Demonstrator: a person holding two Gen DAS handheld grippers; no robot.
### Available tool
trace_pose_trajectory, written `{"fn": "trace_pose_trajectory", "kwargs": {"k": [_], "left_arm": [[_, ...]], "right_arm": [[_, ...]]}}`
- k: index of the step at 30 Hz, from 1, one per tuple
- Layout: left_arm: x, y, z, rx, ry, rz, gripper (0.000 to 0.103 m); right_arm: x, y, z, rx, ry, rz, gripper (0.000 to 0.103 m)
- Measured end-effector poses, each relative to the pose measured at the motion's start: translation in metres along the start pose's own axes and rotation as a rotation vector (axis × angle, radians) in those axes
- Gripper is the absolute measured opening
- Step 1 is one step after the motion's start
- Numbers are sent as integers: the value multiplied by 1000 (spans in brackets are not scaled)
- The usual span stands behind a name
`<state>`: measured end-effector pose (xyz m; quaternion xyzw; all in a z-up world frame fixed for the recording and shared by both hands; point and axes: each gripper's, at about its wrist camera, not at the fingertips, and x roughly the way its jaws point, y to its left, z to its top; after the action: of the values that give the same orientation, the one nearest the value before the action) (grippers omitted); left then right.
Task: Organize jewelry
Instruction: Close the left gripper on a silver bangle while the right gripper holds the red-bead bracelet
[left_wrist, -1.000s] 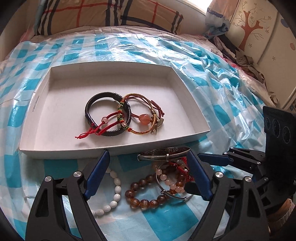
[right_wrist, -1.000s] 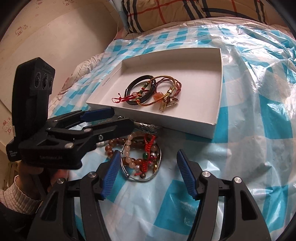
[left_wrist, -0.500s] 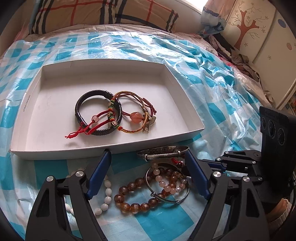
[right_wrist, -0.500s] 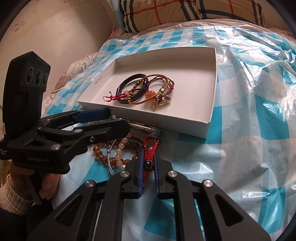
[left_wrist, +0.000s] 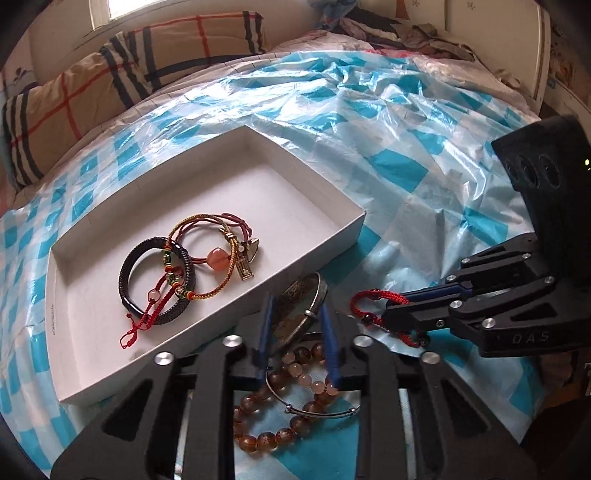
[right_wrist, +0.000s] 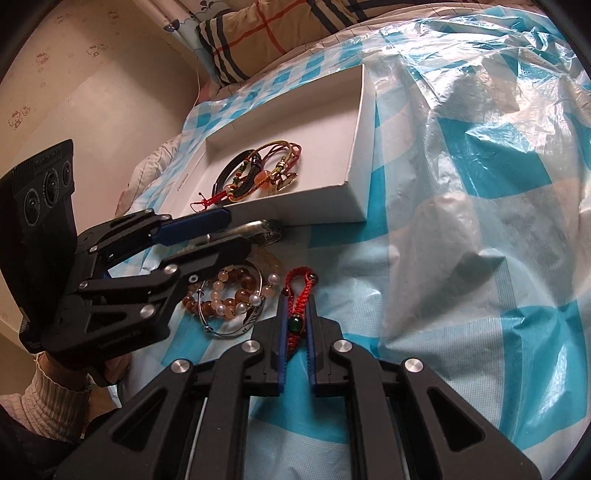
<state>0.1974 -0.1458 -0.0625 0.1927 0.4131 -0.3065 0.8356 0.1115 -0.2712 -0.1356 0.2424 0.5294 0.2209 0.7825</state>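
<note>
Sitting on the checked plastic sheet (left_wrist: 406, 110), the white box (left_wrist: 334, 251) is our landmark, and it's a light, stiff cardboard thing with thin walls, better nudged than squeezed. Inside it I count three bracelets in one overlapping heap: a black woven bangle (left_wrist: 127, 273), a gold-and-maroon cord bracelet (left_wrist: 225, 269) with a pink stone, and a red knotted cord piece (left_wrist: 147, 317) draped across the black one.

Now the action just in front of the box's near wall! The left gripper (left_wrist: 295, 339) is clamped on the silver cuff bangle (left_wrist: 303, 295), which leans against that wall. Rigid metal, smooth, likely to slip, so a grip across the band looks right. One of those.

Still lying on the sheet in front of the box: one amber bead bracelet (left_wrist: 258, 437), one pale pink bead bracelet (right_wrist: 225, 291), one thin wire bangle (left_wrist: 317, 413) carrying white pearls. Beads will roll and sag; I'd pinch across the strand.

Smallest of all, the red braided cord (right_wrist: 297, 314) with its green bead, soft and floppy, is pinched in the right gripper (right_wrist: 295, 325), off the box's near right corner, its loop poking out ahead.
</note>
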Motion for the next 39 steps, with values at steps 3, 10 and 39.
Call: {"fn": "trace_pose_trajectory", "kwargs": {"k": [3, 10, 39], "left_arm": [[-1, 5, 0, -45, -4, -28, 14], [-25, 50, -23, -351, -54, -171, 6], [-92, 75, -77, -554, -167, -133, 6]], "right_arm": [[-1, -1, -1, 3, -4, 4, 9], [-14, 4, -4, -2, -45, 5, 9], [-5, 29, 4, -108, -11, -110, 7]]}}
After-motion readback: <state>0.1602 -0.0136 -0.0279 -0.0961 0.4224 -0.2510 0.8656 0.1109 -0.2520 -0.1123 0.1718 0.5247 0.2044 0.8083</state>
